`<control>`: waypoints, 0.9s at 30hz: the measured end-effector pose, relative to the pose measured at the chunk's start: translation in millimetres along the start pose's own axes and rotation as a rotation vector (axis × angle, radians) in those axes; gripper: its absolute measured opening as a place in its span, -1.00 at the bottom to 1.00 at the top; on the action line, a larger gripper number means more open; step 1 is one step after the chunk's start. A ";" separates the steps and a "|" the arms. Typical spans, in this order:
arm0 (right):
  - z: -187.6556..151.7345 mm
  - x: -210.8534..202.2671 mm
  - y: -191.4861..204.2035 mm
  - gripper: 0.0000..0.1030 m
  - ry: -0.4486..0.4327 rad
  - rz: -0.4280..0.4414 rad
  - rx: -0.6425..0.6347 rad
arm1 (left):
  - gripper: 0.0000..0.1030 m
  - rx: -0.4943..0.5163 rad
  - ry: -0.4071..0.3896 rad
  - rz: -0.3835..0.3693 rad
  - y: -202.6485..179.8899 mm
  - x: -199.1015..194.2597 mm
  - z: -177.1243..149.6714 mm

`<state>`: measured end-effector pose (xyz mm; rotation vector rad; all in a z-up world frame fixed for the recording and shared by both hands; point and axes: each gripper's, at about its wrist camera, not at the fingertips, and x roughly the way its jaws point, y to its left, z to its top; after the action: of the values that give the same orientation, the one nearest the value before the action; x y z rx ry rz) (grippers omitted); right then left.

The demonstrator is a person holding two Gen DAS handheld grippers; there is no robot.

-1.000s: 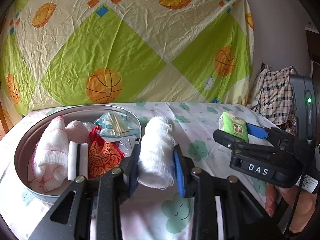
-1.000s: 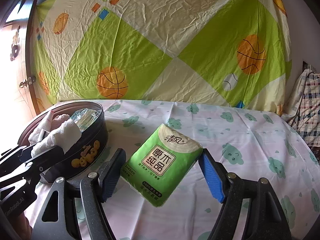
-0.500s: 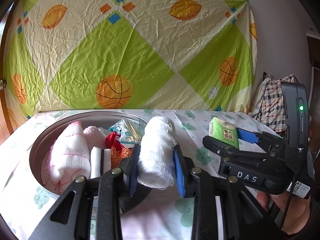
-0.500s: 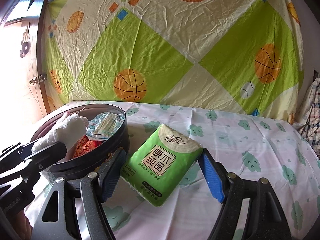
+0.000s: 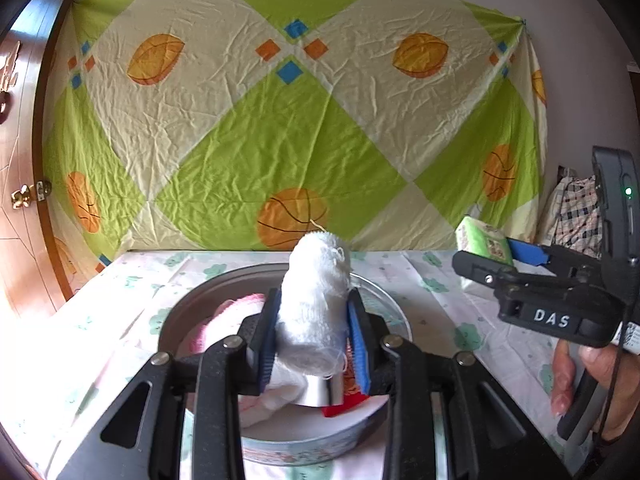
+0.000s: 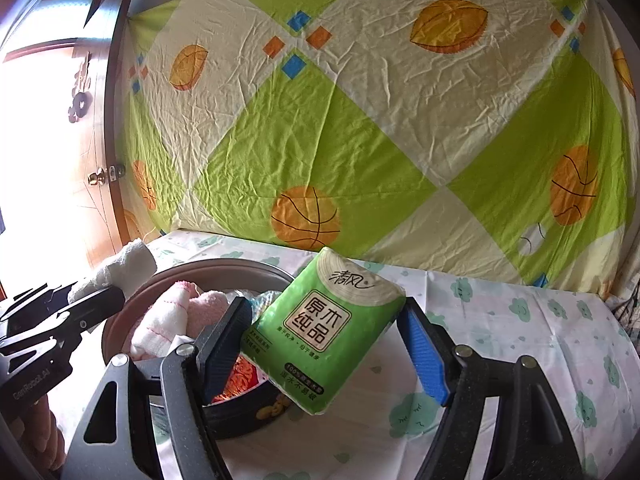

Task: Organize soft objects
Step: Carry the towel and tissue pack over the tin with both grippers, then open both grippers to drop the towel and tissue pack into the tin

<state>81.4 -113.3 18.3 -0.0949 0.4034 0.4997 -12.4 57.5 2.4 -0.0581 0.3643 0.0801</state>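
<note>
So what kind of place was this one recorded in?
Probably a home bedroom: a cloud-print bedsheet covers the surface, a basketball-print sheet hangs behind, and a wooden door with a brass knob stands at left.

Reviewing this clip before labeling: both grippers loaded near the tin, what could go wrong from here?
1. The round tin already holds pink-and-white cloths, so the white towel roll in the left gripper may perch on top and tumble out.
2. The right gripper pinches the green tissue pack tilted at its edges; it could slip.
3. Both grippers converge on the tin and might collide.
</note>
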 end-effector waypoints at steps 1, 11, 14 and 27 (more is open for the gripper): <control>3.3 1.0 2.9 0.49 -0.002 0.007 -0.001 | -0.42 0.001 0.003 0.010 6.1 1.2 2.3; 26.5 35.4 33.1 0.49 0.033 0.082 -0.025 | -0.42 -0.063 0.112 0.039 57.3 40.9 18.0; 30.5 53.0 38.9 0.49 0.062 0.101 -0.025 | -0.42 -0.087 0.166 0.051 66.9 57.3 18.7; 22.6 129.0 66.6 0.49 0.222 0.137 -0.060 | -0.42 -0.146 0.346 0.110 92.3 115.0 14.4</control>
<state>160.5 6.8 -11.8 -0.1830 0.6147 0.6392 91.7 158.2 -29.3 -0.1974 0.7072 0.2068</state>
